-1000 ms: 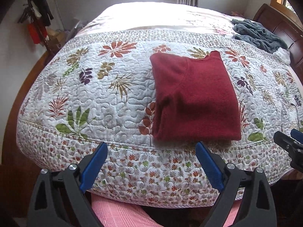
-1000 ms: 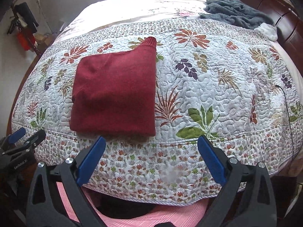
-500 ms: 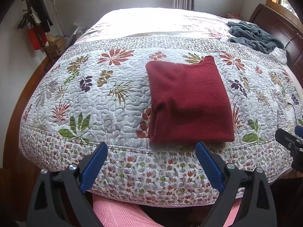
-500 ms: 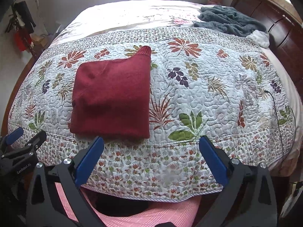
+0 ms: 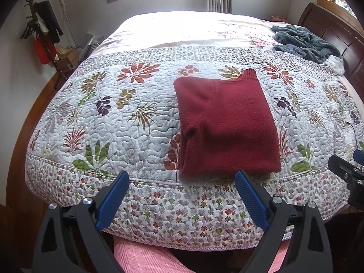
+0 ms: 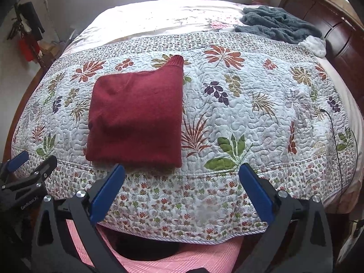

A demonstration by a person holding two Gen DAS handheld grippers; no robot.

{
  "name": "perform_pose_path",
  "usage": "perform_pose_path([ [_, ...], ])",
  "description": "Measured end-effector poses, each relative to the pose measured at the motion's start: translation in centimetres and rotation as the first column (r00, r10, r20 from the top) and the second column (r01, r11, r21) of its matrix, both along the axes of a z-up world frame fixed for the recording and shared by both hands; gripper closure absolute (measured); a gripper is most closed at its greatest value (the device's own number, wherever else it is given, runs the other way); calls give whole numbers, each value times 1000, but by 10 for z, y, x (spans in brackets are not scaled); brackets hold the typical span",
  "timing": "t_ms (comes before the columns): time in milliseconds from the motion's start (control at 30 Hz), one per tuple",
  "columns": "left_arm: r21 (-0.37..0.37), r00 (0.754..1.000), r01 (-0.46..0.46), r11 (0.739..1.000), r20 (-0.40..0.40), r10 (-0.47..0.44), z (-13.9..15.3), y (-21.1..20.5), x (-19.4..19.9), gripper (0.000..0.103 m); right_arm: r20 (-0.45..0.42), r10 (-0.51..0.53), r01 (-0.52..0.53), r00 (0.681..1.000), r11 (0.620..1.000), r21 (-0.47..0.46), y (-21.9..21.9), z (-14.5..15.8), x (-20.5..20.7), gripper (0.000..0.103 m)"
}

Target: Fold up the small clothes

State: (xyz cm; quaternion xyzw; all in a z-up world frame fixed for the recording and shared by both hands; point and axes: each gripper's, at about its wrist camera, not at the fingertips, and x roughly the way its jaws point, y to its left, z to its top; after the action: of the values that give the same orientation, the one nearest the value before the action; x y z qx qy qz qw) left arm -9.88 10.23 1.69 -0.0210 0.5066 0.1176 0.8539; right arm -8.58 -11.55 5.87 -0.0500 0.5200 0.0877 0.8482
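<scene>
A dark red sweater point(image 5: 227, 125) point(image 6: 136, 116) lies folded into a neat rectangle near the front edge of the floral quilt point(image 5: 136, 118) point(image 6: 250, 113), its ribbed collar poking out at the far corner. My left gripper point(image 5: 182, 177) hangs open off the near edge of the bed, just short of the sweater, with nothing between its blue pads. My right gripper point(image 6: 182, 170) is open too and holds nothing; it sits off the bed edge to the right of the sweater. Each gripper shows at the side of the other's view.
A grey fleece blanket point(image 5: 304, 43) point(image 6: 277, 22) and a white cloth point(image 6: 315, 45) lie by the dark wooden headboard point(image 6: 329, 22) at far right. A coat stand point(image 5: 43, 38) stands at the left wall. A thin black cable point(image 6: 345, 150) runs over the bed's right edge. Pink checked cloth point(image 5: 145, 259) is below.
Both grippers have drawn back and up from the bed, so the sweater looks smaller and more of the room shows. The sweater has not moved.
</scene>
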Motion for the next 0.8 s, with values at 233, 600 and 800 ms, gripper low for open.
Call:
perform_pose_path([
  [233,3,1000,0,1000,-1,0,-2,0,2,9,8,-2,2,1000,1000,-1,-1,-3,2,3],
  [600,-3,1000,-4,1000,-4,4,-4,1,2,9,-11,-10,10,1000,1000,4,-1,-8,6,3],
  [800,-2,1000,-6,1000,-4,6,-5,1,2,9,-17,-11,11,1000,1000,-3,1,-10,4,3],
])
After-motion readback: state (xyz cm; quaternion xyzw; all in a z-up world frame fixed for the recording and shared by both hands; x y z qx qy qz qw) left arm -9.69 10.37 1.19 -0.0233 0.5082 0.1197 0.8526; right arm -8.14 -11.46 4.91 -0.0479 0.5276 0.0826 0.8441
